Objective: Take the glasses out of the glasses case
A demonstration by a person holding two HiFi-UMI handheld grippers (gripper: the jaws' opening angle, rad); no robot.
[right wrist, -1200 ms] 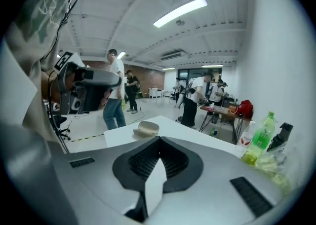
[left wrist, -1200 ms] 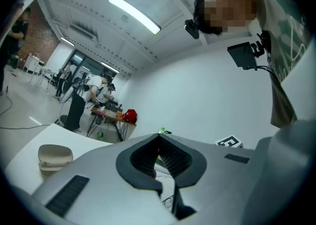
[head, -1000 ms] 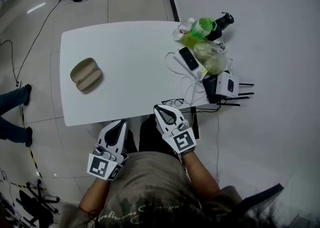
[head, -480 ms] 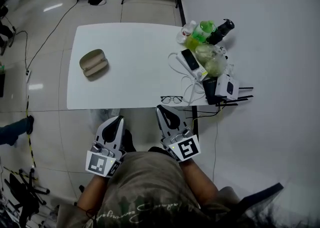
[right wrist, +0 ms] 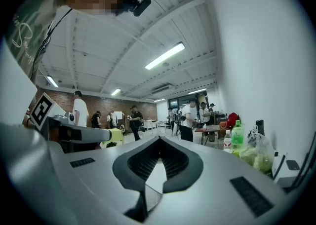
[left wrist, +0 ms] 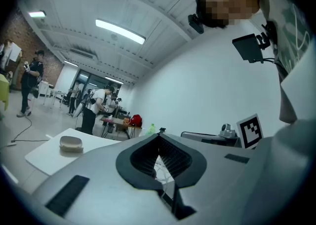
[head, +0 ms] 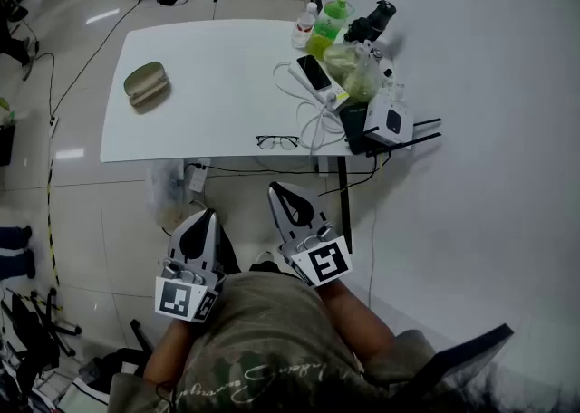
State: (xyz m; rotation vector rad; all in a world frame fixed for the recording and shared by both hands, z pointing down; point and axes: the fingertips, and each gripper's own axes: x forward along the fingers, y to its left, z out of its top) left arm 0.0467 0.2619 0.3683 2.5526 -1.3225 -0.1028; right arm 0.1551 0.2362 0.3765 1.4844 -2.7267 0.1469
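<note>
1. White table point(head: 217, 85) stands ahead of you. Both of your tools hang short of its near edge, over the floor point(head: 109, 212) and close to your body.
2. Your left gripper point(head: 202, 217) has its jaws pressed together at the tips with nothing between them. It points toward the table's near edge.
3. Your right gripper point(head: 277, 188) is likewise closed tip to tip and empty, just short of the table's near edge.
4. The glasses point(head: 277, 141) lie on the table right at its near edge, toward its right half and outside the case.
5. The glasses case point(head: 145, 83) sits shut on the table's left part, well apart from the glasses.
6. Clutter crowds the table's right end. A phone point(head: 314, 72) lies on a power strip point(head: 337, 96), with a plastic bag point(head: 349, 62) beside it. A green bottle point(head: 328, 22) and a small clear bottle point(head: 304, 26) stand at the far right corner. A black box point(head: 385, 121) sits at the right edge.
7. Pale cables point(head: 313, 126) loop from the power strip toward the table's near edge, just beside the glasses on their right. You cannot tell whether they touch.
8. People point(right wrist: 189, 115) stand well beyond the table's far side.
</note>
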